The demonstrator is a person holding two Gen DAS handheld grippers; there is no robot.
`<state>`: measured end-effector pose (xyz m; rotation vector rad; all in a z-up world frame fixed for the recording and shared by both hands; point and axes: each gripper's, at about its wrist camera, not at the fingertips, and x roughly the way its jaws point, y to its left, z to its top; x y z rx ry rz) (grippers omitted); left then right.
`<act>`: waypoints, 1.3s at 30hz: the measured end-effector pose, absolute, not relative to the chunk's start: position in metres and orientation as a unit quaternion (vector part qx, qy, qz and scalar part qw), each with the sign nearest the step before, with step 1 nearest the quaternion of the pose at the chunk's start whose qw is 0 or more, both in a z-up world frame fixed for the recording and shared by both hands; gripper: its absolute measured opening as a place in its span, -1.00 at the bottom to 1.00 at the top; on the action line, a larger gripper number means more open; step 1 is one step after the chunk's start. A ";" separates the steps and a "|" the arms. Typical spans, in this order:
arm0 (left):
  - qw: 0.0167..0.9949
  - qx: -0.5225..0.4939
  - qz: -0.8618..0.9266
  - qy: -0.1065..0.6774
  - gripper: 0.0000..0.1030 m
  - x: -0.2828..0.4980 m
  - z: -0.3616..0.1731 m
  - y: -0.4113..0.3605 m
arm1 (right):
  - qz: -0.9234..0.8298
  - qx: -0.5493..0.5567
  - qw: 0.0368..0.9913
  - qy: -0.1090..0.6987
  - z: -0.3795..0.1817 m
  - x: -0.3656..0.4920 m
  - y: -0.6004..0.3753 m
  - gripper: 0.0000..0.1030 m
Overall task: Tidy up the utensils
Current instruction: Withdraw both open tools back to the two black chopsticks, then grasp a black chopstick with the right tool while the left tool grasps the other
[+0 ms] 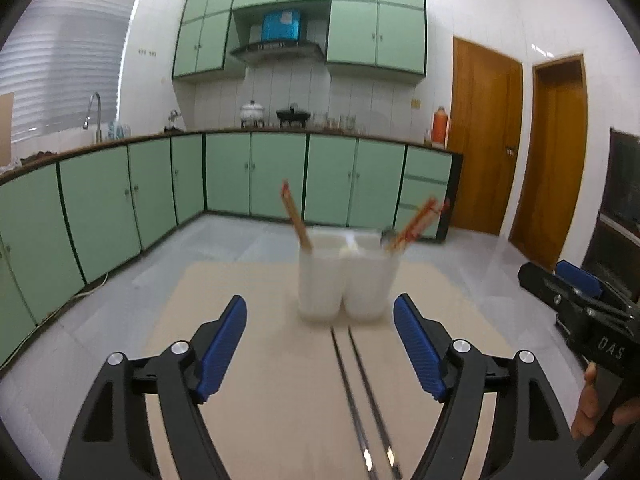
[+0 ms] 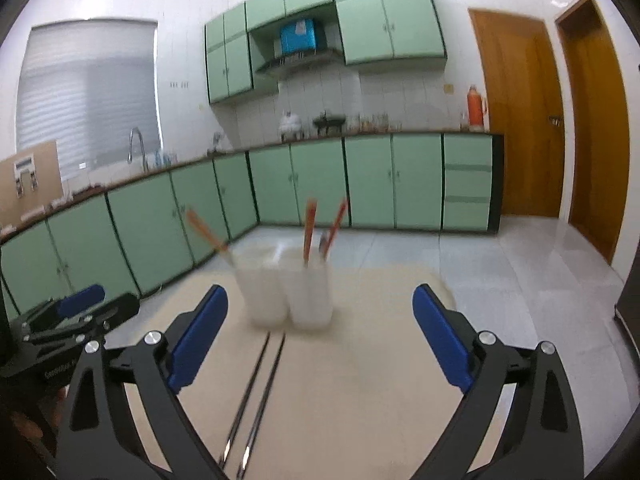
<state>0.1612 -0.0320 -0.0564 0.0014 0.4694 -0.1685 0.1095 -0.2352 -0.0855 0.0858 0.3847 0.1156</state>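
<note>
Pair of thin metal chopsticks [image 1: 362,392] lies flat on the beige table [image 1: 256,400], just short of the white two-cell plastic holder [image 1: 347,280], red-tipped wooden chopsticks already inside. Left gripper [image 1: 320,344] and right gripper [image 2: 320,336] hover, jaws spread, empty, likely lining up a pick.

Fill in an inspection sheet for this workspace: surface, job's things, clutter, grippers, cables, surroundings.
Surface: beige table, mostly bare.
Job's things: two metal chopsticks lying side by side on the table; white two-compartment holder holding wooden chopsticks and a spoon.
Clutter: nothing seen.
Grippers: left gripper and right gripper above the table, jaws open, empty.
Cables: one on the floor by the cabinets.
Surroundings: green kitchen cabinets, sink faucet, wooden doors.
</note>
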 end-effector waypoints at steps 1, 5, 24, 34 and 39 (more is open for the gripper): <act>0.968 0.003 -0.082 0.239 0.46 0.159 -0.063 -0.031 | 0.057 0.039 0.977 0.203 -0.097 0.104 -0.231 0.77; 0.960 0.007 -0.085 0.267 0.46 0.144 -0.092 -0.027 | 0.053 0.029 0.970 0.234 -0.133 0.089 -0.216 0.77; 0.954 0.006 -0.037 0.298 0.46 0.121 -0.147 0.020 | 0.046 0.017 0.948 0.315 -0.209 0.074 -0.151 0.16; 0.956 -0.006 -0.042 0.290 0.46 0.121 -0.146 0.025 | 0.048 -0.002 0.931 0.361 -0.221 0.083 -0.140 -0.39; 0.954 -0.005 -0.044 0.298 0.46 0.121 -0.151 0.022 | 0.057 -0.009 0.927 0.370 -0.223 0.085 -0.138 -0.64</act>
